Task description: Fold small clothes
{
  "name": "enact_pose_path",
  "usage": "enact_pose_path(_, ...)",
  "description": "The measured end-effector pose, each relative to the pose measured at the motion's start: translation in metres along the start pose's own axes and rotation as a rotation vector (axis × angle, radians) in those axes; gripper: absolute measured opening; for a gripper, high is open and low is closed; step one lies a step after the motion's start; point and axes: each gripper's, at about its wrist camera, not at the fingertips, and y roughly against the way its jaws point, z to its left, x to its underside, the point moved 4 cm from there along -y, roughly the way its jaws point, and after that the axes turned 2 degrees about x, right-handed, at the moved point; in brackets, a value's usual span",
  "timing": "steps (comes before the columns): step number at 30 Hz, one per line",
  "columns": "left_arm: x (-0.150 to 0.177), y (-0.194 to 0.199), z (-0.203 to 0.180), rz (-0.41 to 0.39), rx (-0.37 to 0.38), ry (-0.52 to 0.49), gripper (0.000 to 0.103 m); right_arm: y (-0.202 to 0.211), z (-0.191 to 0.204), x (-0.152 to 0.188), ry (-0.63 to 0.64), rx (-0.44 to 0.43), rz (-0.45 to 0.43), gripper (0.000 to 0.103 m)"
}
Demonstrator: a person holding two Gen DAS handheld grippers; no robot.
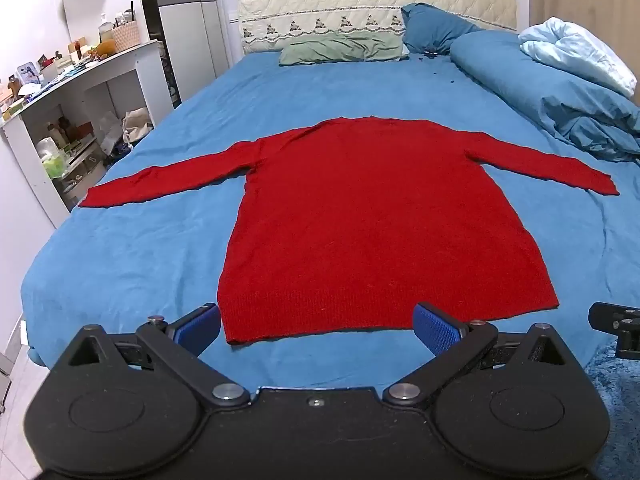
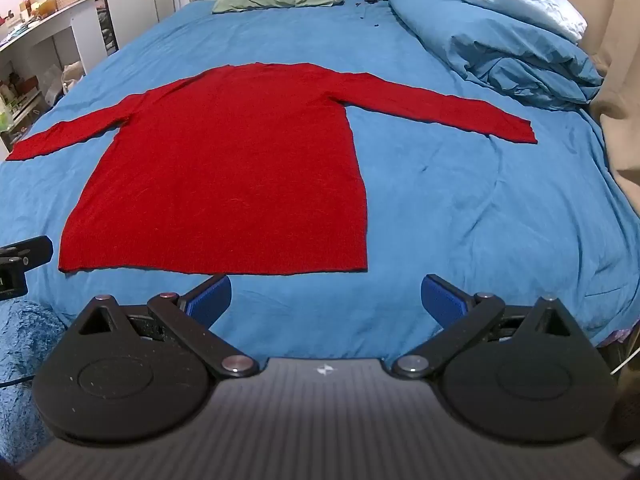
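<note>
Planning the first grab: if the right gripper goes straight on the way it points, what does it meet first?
Probably the bare bedsheet just right of the sweater. The right gripper is open, centred near the sweater's right hem corner; depth is unclear, so it might clip that corner.

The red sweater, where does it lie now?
In both wrist views the red sweater lies flat mid-bed on the blue sheet, sleeves spread, hem nearest both open grippers, green pillow beyond.
</note>
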Motion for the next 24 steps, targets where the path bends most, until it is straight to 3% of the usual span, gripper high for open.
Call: enact_pose_path(24, 0.0013, -0.0023, -0.0021, 0.012, 0.005, -0.006, 0.103, -0.0028, -0.0001, 0.0, -0.003, -0.006, 0.011, 0.103)
